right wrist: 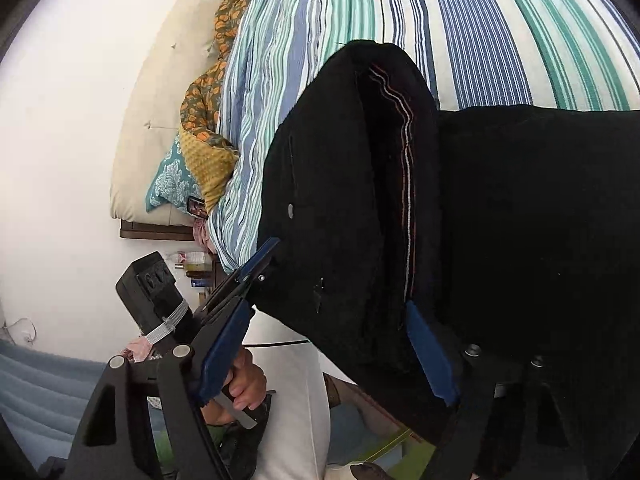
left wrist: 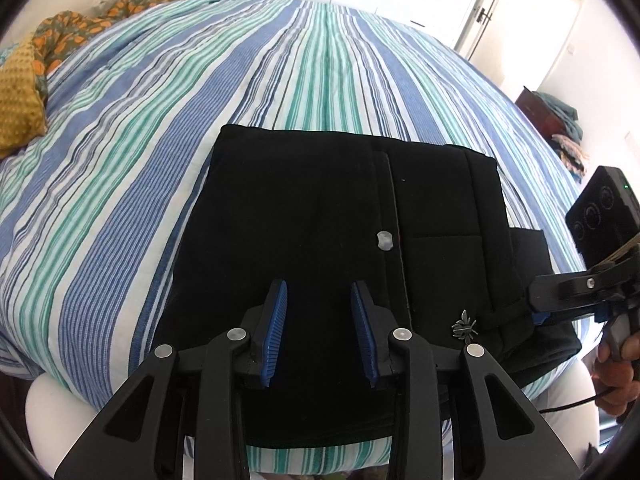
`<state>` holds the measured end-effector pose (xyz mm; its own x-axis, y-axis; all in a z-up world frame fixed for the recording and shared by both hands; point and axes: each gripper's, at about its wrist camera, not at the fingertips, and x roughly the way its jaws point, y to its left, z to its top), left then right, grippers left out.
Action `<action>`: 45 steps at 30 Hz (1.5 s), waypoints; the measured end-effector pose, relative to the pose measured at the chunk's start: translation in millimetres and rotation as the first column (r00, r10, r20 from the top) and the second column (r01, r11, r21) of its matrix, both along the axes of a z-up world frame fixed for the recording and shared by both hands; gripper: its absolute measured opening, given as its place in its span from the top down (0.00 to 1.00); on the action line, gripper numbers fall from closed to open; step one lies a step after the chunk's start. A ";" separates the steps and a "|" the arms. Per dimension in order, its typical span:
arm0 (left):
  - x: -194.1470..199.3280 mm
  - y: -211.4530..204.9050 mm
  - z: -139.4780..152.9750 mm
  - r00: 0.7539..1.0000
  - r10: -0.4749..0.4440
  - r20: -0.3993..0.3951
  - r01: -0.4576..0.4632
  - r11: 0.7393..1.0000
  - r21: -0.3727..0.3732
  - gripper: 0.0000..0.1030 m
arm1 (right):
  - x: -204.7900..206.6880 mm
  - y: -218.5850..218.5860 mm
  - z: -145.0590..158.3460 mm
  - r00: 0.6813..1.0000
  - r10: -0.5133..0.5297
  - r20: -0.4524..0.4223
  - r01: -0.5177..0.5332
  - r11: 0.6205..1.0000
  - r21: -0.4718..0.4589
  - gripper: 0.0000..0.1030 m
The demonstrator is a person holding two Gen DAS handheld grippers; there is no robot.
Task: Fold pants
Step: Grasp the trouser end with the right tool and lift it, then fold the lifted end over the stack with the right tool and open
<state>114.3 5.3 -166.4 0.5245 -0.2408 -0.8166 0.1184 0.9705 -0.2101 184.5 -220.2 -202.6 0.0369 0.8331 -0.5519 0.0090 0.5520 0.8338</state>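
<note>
Black pants [left wrist: 304,216] lie folded into a thick rectangle on the striped bed [left wrist: 120,184], near its front edge, with a silver button [left wrist: 385,240] on top. My left gripper [left wrist: 319,286] hovers over the pants' near part, its blue pads apart with nothing pinched. In the right wrist view the pants [right wrist: 344,200] bulge up close, and my right gripper [right wrist: 326,306] stands wide around their folded side edge. Its right pad [right wrist: 430,356] lies against the cloth, while the left pad [right wrist: 222,354] is clear of it. The left gripper [right wrist: 260,264] shows at the pants' corner.
An orange-patterned cloth [left wrist: 120,4] and a mustard cushion [left wrist: 18,100] lie at the bed's far left. A pile of clothes [left wrist: 568,132] sits on a brown stand by the door. A person's hand [right wrist: 244,388] and white trousers [right wrist: 292,400] are at the bed's edge.
</note>
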 end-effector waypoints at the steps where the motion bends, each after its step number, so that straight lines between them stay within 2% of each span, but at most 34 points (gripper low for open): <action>1: 0.3 0.2 -0.3 1.000 0.000 0.000 0.000 1.000 -0.003 0.64 | 3.1 2.1 -6.3 1.000 0.003 -0.022 -0.003 1.000 0.012 0.30; 3: 0.9 1.0 0.9 1.000 -0.004 -0.001 0.004 1.000 -0.012 0.58 | 7.6 7.8 -15.6 0.999 0.014 -0.037 -0.014 1.000 -0.001 0.46; 4: 1.4 2.2 3.0 1.000 -0.004 -0.007 0.004 1.000 -0.009 0.56 | 9.4 11.5 -18.7 0.999 0.029 -0.036 -0.029 1.000 -0.008 0.76; 5: 1.7 4.8 6.7 1.000 -0.001 -0.014 0.001 1.000 -0.007 0.53 | 9.5 13.8 -20.9 0.999 0.032 -0.029 -0.033 0.999 -0.033 0.79; 7: -1.3 16.3 19.9 1.000 0.027 0.006 -0.027 0.999 -0.017 0.51 | 6.1 16.2 -18.5 1.000 0.021 -0.006 -0.021 0.999 -0.043 0.79; 9: -6.3 33.1 36.4 0.997 0.055 0.046 -0.053 0.998 -0.040 0.43 | 1.1 12.7 -3.9 0.999 0.001 0.038 -0.001 1.000 -0.009 0.80; 11: -11.1 49.7 51.3 0.993 0.085 0.085 -0.081 0.995 -0.049 0.39 | -5.3 3.9 18.6 0.996 -0.023 0.084 0.018 0.998 0.064 0.81; 14: -15.3 68.6 65.1 0.987 0.118 0.109 -0.111 0.992 -0.068 0.39 | -11.7 -6.3 55.0 0.987 -0.023 0.160 0.009 0.996 0.088 0.81; 19: -21.9 77.1 68.2 0.983 0.146 0.111 -0.134 0.985 -0.112 0.39 | -21.6 -34.1 86.3 0.976 -0.027 0.215 0.013 0.998 0.066 0.81; 25: -24.5 52.2 65.8 0.991 0.075 0.112 -0.064 0.993 -0.098 0.39 | -41.6 -90.2 90.9 0.973 -0.090 0.211 0.081 0.995 0.053 0.81; 30: -24.3 19.8 59.7 0.994 -0.005 0.105 0.012 0.998 -0.060 0.38 | -57.0 -132.4 64.4 0.977 -0.138 0.163 0.136 0.990 0.018 0.81; 34: -24.6 -11.1 41.2 0.994 -0.087 0.072 0.085 0.996 0.041 0.38 | -65.4 -144.2 8.2 0.985 -0.142 0.097 0.150 0.985 -0.080 0.80; 36: -25.1 -21.9 31.9 0.993 -0.115 0.039 0.111 0.990 0.092 0.38 | -68.8 -145.3 -5.1 0.980 -0.177 0.095 0.184 0.980 -0.073 0.79; 37: -26.3 -25.5 29.7 0.992 -0.123 0.027 0.120 0.987 0.105 0.38 | -71.1 -148.8 -6.0 0.974 -0.203 0.097 0.208 0.977 -0.045 0.75; 39: -30.6 -27.6 30.8 0.991 -0.131 0.028 0.128 0.986 0.104 0.38 | -75.2 -155.5 -1.9 0.969 -0.234 0.081 0.235 0.972 -0.010 0.63; 40: -31.7 -27.4 33.2 0.990 -0.133 0.035 0.129 0.986 0.101 0.38 | -77.0 -160.5 3.3 0.967 -0.245 0.072 0.245 0.969 -0.001 0.52; 41: -31.9 -27.7 35.7 0.990 -0.132 0.042 0.127 0.987 0.102 0.37 | -79.1 -167.5 13.1 0.960 -0.266 0.088 0.269 0.963 -0.030 0.37; 43: -29.8 -30.7 39.4 0.991 -0.125 0.053 0.119 0.987 0.106 0.32 | -79.2 -175.6 42.6 0.943 -0.283 0.178 0.309 0.941 -0.140 0.30; 45: -25.0 -36.0 39.8 0.991 -0.121 0.057 0.114 0.986 0.121 0.31 | -70.1 -171.6 76.1 0.924 -0.255 0.284 0.320 0.924 -0.210 0.30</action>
<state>89.3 -30.7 -126.6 0.5501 -0.2086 -0.8086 0.2427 0.9664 -0.0842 114.4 -391.9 -126.5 0.4156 0.6033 -0.6807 0.0105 0.7451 0.6668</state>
